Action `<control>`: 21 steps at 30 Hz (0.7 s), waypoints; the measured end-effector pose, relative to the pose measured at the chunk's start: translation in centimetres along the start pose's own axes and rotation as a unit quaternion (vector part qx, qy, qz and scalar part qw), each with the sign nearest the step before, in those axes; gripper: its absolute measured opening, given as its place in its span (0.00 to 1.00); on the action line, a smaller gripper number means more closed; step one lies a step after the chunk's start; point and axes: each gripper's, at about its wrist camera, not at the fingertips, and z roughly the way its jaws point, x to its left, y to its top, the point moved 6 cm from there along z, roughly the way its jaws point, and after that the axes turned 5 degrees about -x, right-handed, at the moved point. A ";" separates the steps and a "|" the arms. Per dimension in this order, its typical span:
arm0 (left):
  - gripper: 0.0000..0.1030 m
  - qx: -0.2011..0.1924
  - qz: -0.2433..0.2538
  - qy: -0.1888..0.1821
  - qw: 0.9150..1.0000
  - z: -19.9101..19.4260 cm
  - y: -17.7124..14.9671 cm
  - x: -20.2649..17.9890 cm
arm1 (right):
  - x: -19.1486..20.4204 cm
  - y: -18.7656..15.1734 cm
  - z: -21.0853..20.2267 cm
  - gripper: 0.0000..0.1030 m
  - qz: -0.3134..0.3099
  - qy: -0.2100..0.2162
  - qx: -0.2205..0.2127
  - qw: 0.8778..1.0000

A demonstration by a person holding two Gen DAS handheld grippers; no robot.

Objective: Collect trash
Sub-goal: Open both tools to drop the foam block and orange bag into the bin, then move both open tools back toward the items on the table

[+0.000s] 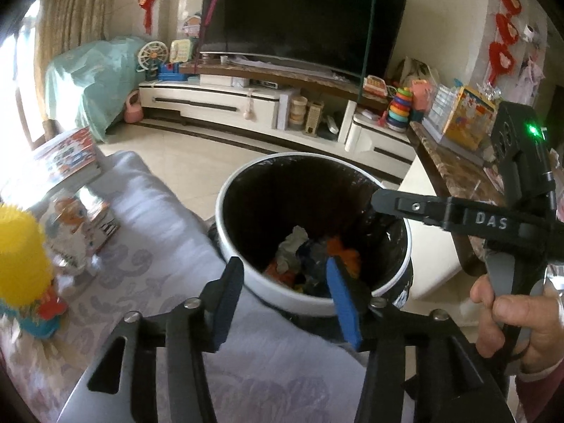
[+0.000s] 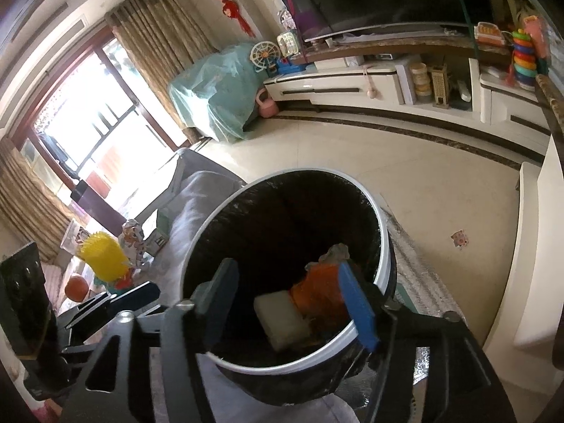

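Note:
A white-rimmed trash bin with a black liner stands on the floor beside a covered seat. At its bottom lie crumpled white paper and an orange wrapper. My left gripper hovers over the bin's near rim, open, with nothing between its blue pads. My right gripper is also open above the bin. Between its fingers I see a white block and the orange wrapper inside the bin, neither touched by the pads. In the left wrist view a hand holds the right gripper's handle.
A pale patterned seat cover lies left of the bin, with a yellow spiky toy and picture boxes on it. A marble-topped side table stands to the right. Tiled floor stretches to the TV cabinet.

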 end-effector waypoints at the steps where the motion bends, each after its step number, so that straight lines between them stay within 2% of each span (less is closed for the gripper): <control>1: 0.50 -0.002 -0.005 0.001 1.000 -0.4 -0.3 0.2 | 0.2 -0.1 -0.3 0.70 0.000 0.002 -0.005 1.000; 3: 0.58 -0.004 -0.019 0.004 1.000 -1.2 -1.2 0.8 | 0.8 -0.2 -0.8 0.78 0.000 0.007 -0.013 1.000; 6: 0.59 -0.008 -0.037 0.008 0.999 -2.6 -2.8 1.6 | 1.9 -0.8 -1.2 0.86 -0.002 0.014 -0.020 1.000; 12: 0.59 -0.017 -0.067 0.029 0.997 -6.0 -5.7 3.7 | 5.2 -2.7 -1.8 0.91 -0.015 0.036 -0.026 0.999; 21: 0.60 -0.027 -0.116 0.062 0.991 -10.7 -9.5 7.3 | 10.3 -5.7 -1.5 0.92 -0.042 0.074 -0.017 0.996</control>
